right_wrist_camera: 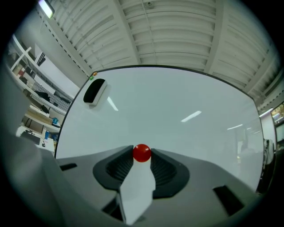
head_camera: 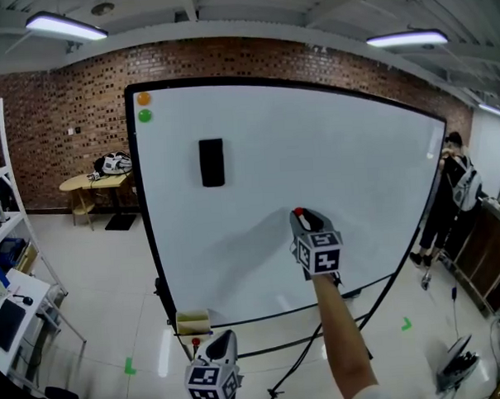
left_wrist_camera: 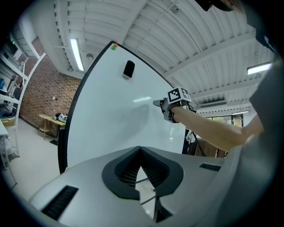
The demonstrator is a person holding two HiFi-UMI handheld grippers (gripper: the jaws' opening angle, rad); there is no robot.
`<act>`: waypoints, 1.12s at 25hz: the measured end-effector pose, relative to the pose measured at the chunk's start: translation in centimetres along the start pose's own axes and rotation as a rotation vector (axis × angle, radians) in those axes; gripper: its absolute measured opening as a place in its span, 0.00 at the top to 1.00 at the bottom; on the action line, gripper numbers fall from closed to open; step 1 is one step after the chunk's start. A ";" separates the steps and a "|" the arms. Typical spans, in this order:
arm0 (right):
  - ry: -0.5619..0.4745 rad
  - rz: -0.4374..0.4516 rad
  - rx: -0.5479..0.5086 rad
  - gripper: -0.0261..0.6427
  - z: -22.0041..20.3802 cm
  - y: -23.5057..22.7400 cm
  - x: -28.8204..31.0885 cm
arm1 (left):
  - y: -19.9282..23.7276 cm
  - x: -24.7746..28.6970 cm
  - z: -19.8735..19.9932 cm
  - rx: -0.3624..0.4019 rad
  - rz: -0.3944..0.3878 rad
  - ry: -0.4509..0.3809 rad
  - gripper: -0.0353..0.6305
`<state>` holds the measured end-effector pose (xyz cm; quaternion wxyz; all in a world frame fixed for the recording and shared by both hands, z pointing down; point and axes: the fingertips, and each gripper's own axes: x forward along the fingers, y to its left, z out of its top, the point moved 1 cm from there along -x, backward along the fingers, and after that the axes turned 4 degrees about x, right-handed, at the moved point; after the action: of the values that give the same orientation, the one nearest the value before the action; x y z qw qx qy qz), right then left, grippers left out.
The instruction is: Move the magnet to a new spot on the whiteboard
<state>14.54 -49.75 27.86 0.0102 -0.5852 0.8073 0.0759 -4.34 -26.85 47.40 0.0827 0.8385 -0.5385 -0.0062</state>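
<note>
Right tool (right_wrist_camera: 142,156): jaws clamped on a small round red magnet (right_wrist_camera: 142,153), one pad on either side, the magnet sitting at the very tips. A pale strip of the tool's own body shows below it.

Head view: right tool (head_camera: 299,215) held out on an extended bare forearm, pointing at the whiteboard (head_camera: 330,141). The red magnet (head_camera: 298,211) is at the lower middle of the board face. No view shows whether it touches the surface.

Left tool (left_wrist_camera: 141,150): jaw tips together, nothing between them. It is held low and back from the board, at the bottom edge of the head view (head_camera: 214,353). Its camera sees the right tool and forearm reaching to the board.

On the board:
- black eraser (head_camera: 211,162), upper left, upright
- orange magnet (head_camera: 144,98) in the top left corner
- green magnet (head_camera: 145,116) just below the orange one

Board stands on a black frame; cables trail on the floor beneath it.

Surroundings:
- brick wall (head_camera: 64,103) behind
- small wooden worktop (head_camera: 88,184) left of the board, bags on it
- white shelf unit (head_camera: 3,197) at far left
- a person (head_camera: 453,195) standing past the board's right edge
</note>
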 end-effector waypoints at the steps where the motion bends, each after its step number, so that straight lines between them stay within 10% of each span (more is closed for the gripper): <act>1: 0.000 0.000 0.000 0.76 0.1 -0.1 0.2 | 0.1 0.0 0.0 0.000 0.003 0.002 0.94; 28: 0.033 -0.028 0.004 0.76 -0.7 -2.0 3.2 | -0.1 0.4 -0.1 0.003 0.025 0.005 0.94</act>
<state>15.50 -53.45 27.97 -0.0007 -0.5976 0.7992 0.0642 -4.08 -27.21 47.50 0.0830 0.8320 -0.5486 -0.0021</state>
